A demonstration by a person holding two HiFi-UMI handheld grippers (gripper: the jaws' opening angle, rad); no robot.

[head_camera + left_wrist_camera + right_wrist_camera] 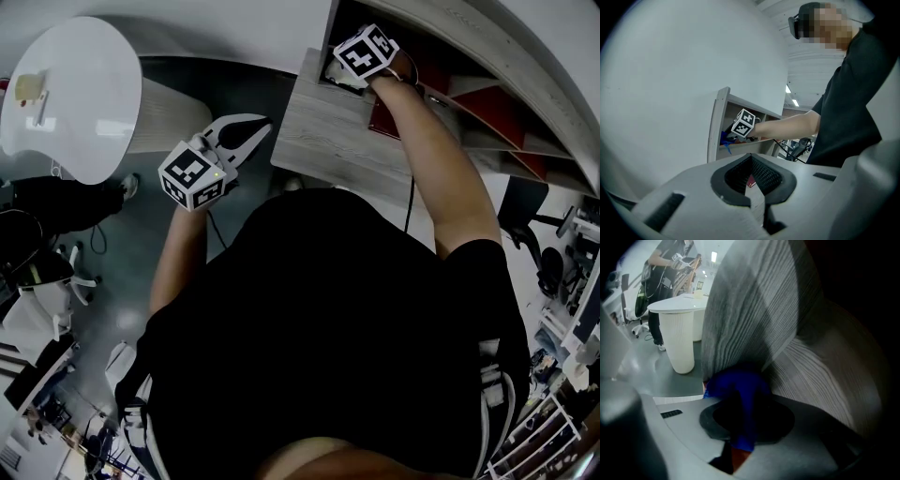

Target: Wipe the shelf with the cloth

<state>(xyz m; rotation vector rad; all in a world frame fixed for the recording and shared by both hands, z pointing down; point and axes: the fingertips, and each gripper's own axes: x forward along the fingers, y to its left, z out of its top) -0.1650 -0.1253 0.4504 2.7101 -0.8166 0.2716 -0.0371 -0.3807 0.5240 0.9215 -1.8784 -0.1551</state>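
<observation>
Since the blue cloth (740,392) has to bear against the wood-grain shelf (820,376), the right gripper (740,427) pinches it deep in the compartment's corner, while the left gripper (751,157), jaws together on nothing, hangs aside, apparently just keeping clear.

The right arm (439,155) stretches out nearly straight toward 12 o'clock, and the right gripper (354,66) at its end has its jaws pinched on the blue cloth (740,392). The left forearm (178,251) is bent up at 10 o'clock. The left gripper (251,131) points toward 1 o'clock, jaws together (nothing between them).
</observation>
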